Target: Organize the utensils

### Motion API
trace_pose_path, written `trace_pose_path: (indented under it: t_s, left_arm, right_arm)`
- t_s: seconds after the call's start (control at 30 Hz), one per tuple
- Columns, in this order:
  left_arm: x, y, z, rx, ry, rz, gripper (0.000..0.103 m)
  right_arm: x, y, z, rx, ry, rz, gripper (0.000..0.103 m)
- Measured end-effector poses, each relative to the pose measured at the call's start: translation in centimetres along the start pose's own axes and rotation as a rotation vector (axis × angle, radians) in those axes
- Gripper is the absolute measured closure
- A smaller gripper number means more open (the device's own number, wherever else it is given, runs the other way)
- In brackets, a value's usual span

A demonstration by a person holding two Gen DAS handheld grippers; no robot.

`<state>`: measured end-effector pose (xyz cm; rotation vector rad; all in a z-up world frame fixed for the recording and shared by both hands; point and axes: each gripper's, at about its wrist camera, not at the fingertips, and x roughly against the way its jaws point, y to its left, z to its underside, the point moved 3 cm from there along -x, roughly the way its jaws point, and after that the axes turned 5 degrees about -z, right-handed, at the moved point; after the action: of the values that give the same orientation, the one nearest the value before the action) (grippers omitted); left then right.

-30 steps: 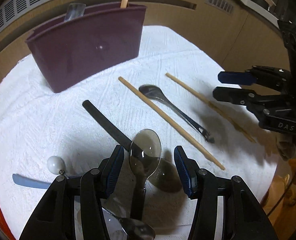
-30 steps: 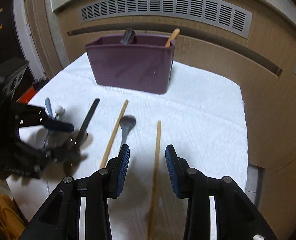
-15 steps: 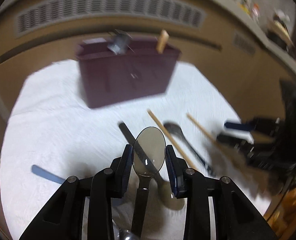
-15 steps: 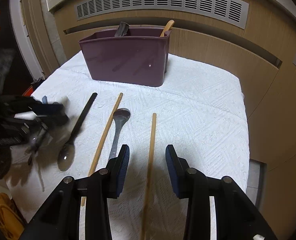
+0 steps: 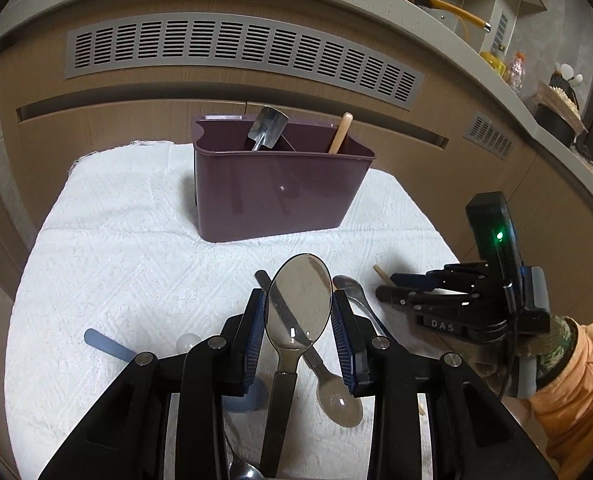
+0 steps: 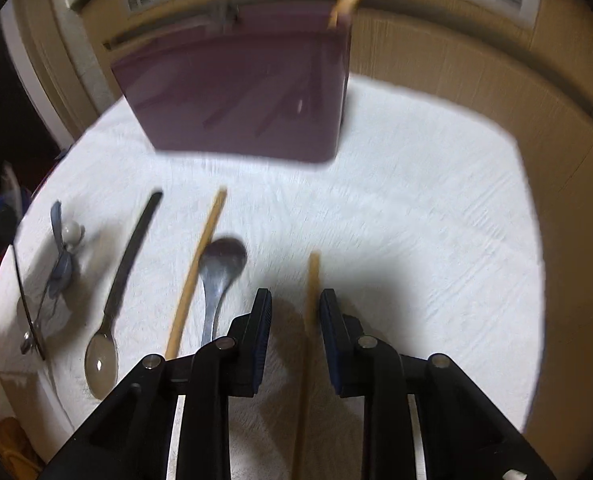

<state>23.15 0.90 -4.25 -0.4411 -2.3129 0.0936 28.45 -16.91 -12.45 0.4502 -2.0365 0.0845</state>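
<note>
Left wrist view: your left hand-held gripper clamps clear spoon, lifted in front of caddy | right hand-held gripper closing round chopstick, not pinched yet | caddy holds 2 items; approx. 5 utensils left on towel.

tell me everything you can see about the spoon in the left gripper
The spoon has a translucent smoky-grey oval bowl and a dark flat handle; it looks plastic. It is held off the white cloth, bowl forward towards the purple caddy, handle running back under the camera. The left gripper jaws pinch the bowl's two edges; nothing else touches it. Through the bowl, a similar spoon lying on the cloth shows.
</note>
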Motion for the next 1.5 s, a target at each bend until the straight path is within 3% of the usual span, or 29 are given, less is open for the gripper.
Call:
trace_pose_path:
  t_s: [0.03, 0.1, 0.13, 0.33, 0.63, 0.9, 1.33, 1.4, 1.5]
  left_arm:
    - [-0.1, 0.0, 0.1, 0.002, 0.001, 0.000, 0.069]
    - [-0.2, 0.0, 0.1, 0.008, 0.005, 0.001, 0.069]
    - [-0.3, 0.0, 0.2, 0.012, 0.006, 0.001, 0.069]
    - [0.7, -0.2, 0.1, 0.013, -0.009, -0.012, 0.069]
    - [3.5, -1.9, -0.8, -0.008, -0.083, -0.029, 0.069]
    - [6.5, -3.5, -2.2, -0.040, -0.161, -0.038, 0.073]
    - [7.1, -3.3, -2.5, -0.035, -0.180, -0.043, 0.077]
    - [7.0, -3.3, -2.5, -0.036, -0.176, -0.043, 0.078]
    - [7.1, -3.4, -2.4, -0.038, -0.172, -0.042, 0.086]
  right_arm:
    - [0.0, 0.1, 0.0, 0.007, 0.002, 0.006, 0.080]
    - [-0.2, 0.0, 0.0, 0.000, 0.011, 0.003, 0.095]
    - [-0.2, 0.0, 0.0, -0.003, 0.012, -0.001, 0.096]
    - [1.7, 0.3, 0.5, -0.016, -0.038, 0.000, 0.097]
    - [9.7, 1.3, -0.2, -0.018, -0.249, -0.054, 0.097]
    - [14.5, 2.2, -1.6, -0.024, -0.372, -0.131, 0.097]
    - [12.9, 1.8, -1.9, -0.046, -0.280, -0.166, 0.097]
    - [12.0, 2.1, -1.9, -0.031, -0.244, -0.172, 0.097]
    - [9.4, 1.9, -1.4, -0.021, -0.157, -0.143, 0.097]
